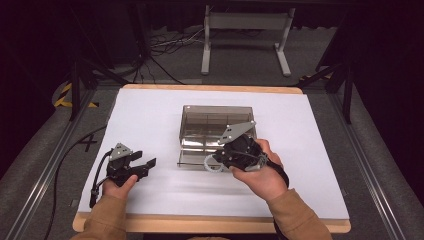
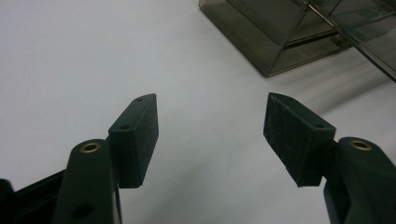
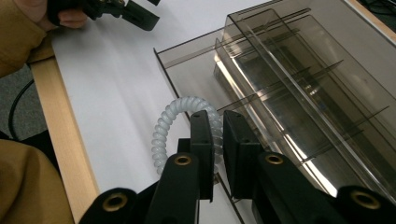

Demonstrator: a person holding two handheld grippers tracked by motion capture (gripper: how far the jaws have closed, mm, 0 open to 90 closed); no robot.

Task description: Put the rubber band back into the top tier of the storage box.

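right gripper (image 3: 214,135) is over the near edge of the box (image 1: 216,131), its black jaws drawn close and clamped on a white coiled cord (image 3: 175,122). the cord is a springy spiral, ribbed and glossy, curling out to the left of the jaws in a loop and hanging just above the white sheet (image 1: 150,115). from the high view the right gripper (image 1: 226,159) sits at the box's front side, the cord (image 1: 212,164) a pale ring beside the right hand (image 1: 260,172).

the box is smoky clear plastic, rectangular, hard and shiny, with thin upright dividers cutting it into long narrow compartments. a flat see-through panel (image 3: 187,65) sticks out from its front and lies low over the sheet, its edge a thin dark line. light glints off the walls.

left gripper (image 2: 210,135) is parked well off to the left, jaws wide apart, nothing between them. its pads (image 2: 142,135) are blocky matte rubber with slanted tips, brass bushings showing at the pivots. in the high view the left gripper (image 1: 131,167) rests low over the sheet, left hand (image 1: 119,189) near the front edge.

the sheet is smooth, plain white, laid over a wooden table (image 1: 210,224) whose pale rim shows along front and back. open sheet lies between the two grippers, left of the box, and to its right.
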